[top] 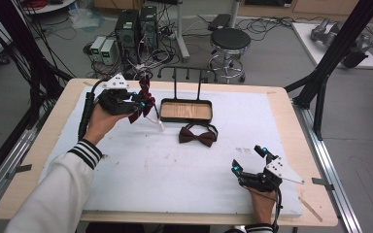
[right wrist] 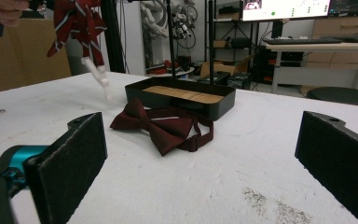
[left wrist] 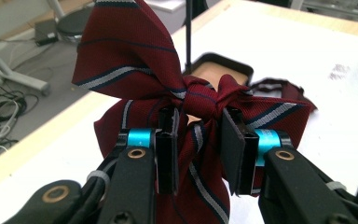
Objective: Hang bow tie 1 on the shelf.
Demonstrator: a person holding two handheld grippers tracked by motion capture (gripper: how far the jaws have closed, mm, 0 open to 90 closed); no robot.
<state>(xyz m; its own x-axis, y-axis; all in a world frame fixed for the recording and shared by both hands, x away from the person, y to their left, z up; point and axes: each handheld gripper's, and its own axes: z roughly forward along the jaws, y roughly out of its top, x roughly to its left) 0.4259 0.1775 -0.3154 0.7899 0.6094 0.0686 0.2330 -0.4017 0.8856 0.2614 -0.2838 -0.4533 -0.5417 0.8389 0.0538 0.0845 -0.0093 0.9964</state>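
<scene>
One risk: the left hand-held gripper (left wrist: 198,154) pinches the striped bow tie (left wrist: 168,88) near its knot, lifted above the surface (top: 175,165); slippery cloth may slide out. The right hand-held gripper (right wrist: 205,158) stands spread.

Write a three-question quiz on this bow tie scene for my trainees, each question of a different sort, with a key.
1. True or false: the left gripper is shut on the striped bow tie.
2. Where does the plain bow tie lie? A) inside the black tray B) on the white mat in front of the tray C) on a hook of the rack
3. Fill in: the right gripper rests low over the mat with its jaws ____.

Key: 1 true; 2 B; 3 open, nothing between them.
</scene>
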